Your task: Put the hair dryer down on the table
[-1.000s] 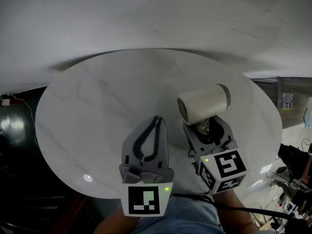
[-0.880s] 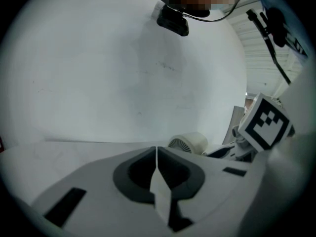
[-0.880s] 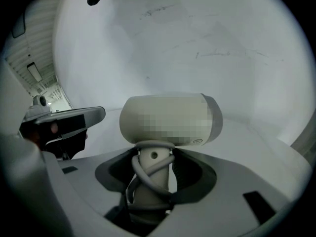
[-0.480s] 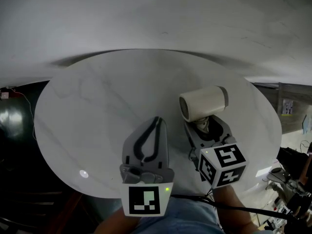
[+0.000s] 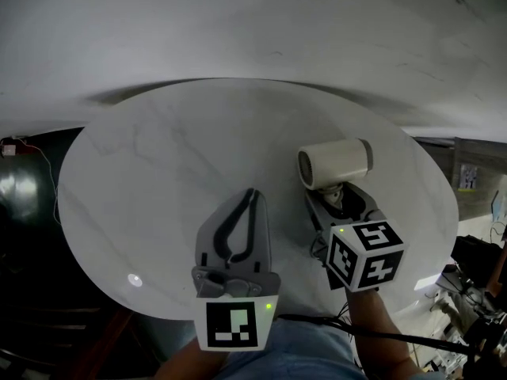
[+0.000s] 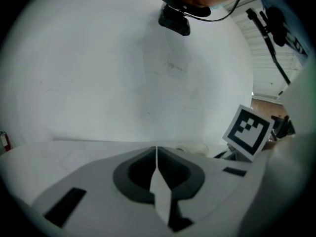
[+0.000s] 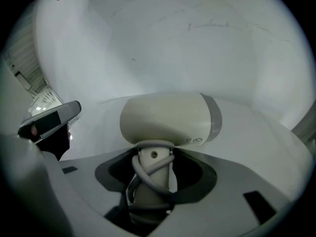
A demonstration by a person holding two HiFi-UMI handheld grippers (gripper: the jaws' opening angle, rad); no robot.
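Cream hair dryer (image 7: pixel 168 117): tiny printed marks (image 7: pixel 197 140), unreadable.

Cream hair dryer (image 5: pixel 334 163), barrel level, cord-wound handle in right claw (image 5: pixel 339 201), over table (image 5: pixel 158 172)

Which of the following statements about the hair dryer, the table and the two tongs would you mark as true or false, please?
1. The right tongs grip the hair dryer by its handle. True.
2. The left tongs hold the cord. False: they are shut and empty; the cord is wound round the handle.
3. The hair dryer's barrel is cream with a grey band at one end. True.
4. The table is square and dark. False: it is round, with a pale marbled top.
5. The hair dryer is on the left tongs' side of the table. False: it is on the right tongs' side.
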